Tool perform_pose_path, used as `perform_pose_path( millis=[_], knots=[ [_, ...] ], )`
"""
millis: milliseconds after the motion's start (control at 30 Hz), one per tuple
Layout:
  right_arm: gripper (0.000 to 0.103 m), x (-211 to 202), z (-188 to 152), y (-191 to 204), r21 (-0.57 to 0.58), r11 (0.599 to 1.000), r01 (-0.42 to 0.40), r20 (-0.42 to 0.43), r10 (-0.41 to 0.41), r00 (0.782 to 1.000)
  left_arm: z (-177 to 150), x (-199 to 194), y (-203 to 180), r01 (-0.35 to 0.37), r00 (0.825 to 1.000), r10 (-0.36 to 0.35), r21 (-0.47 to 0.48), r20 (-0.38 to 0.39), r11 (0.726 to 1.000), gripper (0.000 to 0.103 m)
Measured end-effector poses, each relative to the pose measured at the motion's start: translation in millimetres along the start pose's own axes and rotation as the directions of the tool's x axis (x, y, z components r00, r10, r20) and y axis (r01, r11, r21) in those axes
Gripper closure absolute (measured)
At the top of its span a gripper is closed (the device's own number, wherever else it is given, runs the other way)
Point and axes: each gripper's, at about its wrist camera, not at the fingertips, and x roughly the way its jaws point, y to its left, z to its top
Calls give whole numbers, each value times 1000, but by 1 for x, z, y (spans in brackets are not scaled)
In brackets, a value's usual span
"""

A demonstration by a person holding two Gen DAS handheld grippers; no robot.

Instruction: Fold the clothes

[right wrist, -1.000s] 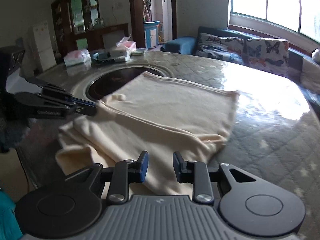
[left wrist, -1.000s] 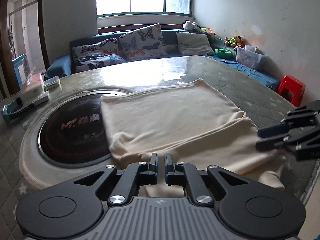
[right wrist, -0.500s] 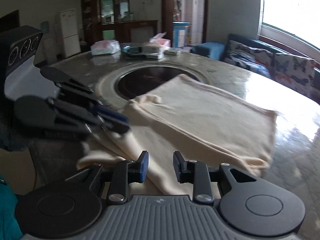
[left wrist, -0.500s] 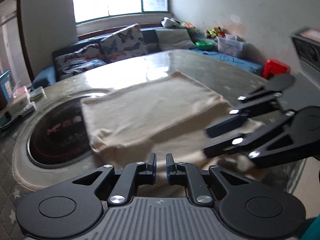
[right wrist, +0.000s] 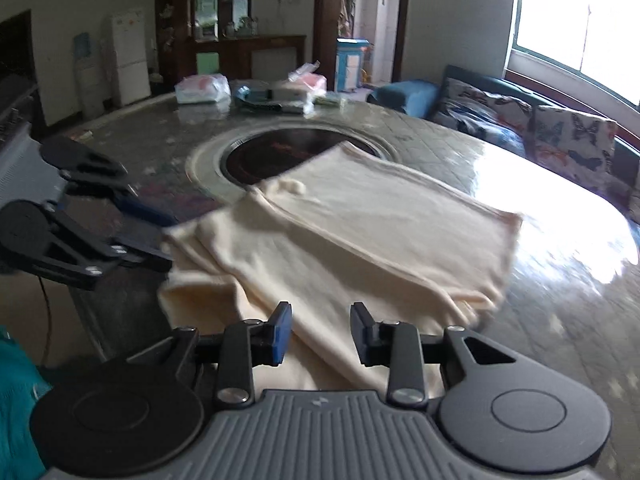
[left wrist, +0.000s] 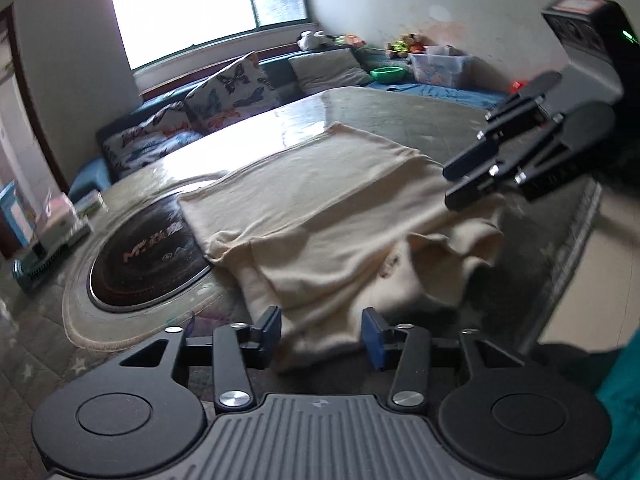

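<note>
A cream cloth [left wrist: 320, 208] lies folded in layers on the round table [left wrist: 400, 112], its near edge rumpled and hanging over the rim. My left gripper [left wrist: 320, 332] hovers at that near edge. Its jaws are opening, with cloth below the gap and neither pad pressing on it. In the right wrist view the cloth [right wrist: 360, 232] spreads ahead of my right gripper [right wrist: 320, 332], whose jaws are also opening over the fabric without pinching it. The left gripper [right wrist: 156, 236] points at the cloth's left corner there. The right gripper [left wrist: 454, 186] hangs over the cloth's right side.
A dark round hotplate [left wrist: 148, 256] is set into the table beside the cloth. Tissue packs and boxes [right wrist: 280, 88] stand on the far side. A sofa with butterfly cushions [left wrist: 232, 92] runs under the window. A teal sleeve [right wrist: 16, 408] shows at the lower left.
The left jaws went from almost shut to wide apart. The left view swung and rolled, and the right gripper now sits closer over the cloth. The right jaws widened a little.
</note>
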Motion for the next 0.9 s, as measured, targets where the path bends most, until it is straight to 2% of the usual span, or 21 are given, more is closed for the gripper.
perform_pose_path(
  millis=[167,267,300,333,367,433,500,567,667,767,900],
  knots=[
    [65,-11,-16,-2,-23,999,38,-41,-39,998,-2,12,-20,3,1000,-4,82,13,997,55],
    [58,-17,-23,2,-72,996,47,-56,-51,997,-2,18,-28,-1,999,-3,121,34,993,55],
    [54,-18,-25,3,-89,995,49,-58,-55,997,-1,20,-30,-8,999,2,137,44,991,58],
    [50,-18,-26,4,-100,994,50,-61,-56,997,-1,22,-33,-17,998,8,153,55,988,66],
    [50,-19,-28,6,-110,993,48,-64,-56,996,0,24,-33,-19,998,9,157,61,987,70],
    [50,-19,-32,8,-130,991,44,-72,-54,996,3,27,-32,-13,998,3,147,67,989,85],
    [50,-17,-33,11,-149,988,37,-76,-49,996,8,28,-27,-6,997,-3,118,76,993,91],
    [50,-16,-35,14,-179,983,30,-70,-43,997,16,29,-18,0,996,-6,67,86,998,93],
    [43,-10,-35,16,-210,977,28,-61,-42,997,27,31,-1,13,994,-13,-8,104,1000,93],
    [43,-3,-32,15,-228,973,38,-36,-48,998,37,33,10,25,993,-20,-48,118,999,93],
    [53,9,-23,11,-230,972,43,7,-43,999,42,41,15,34,993,-27,-62,111,998,93]
  ],
)
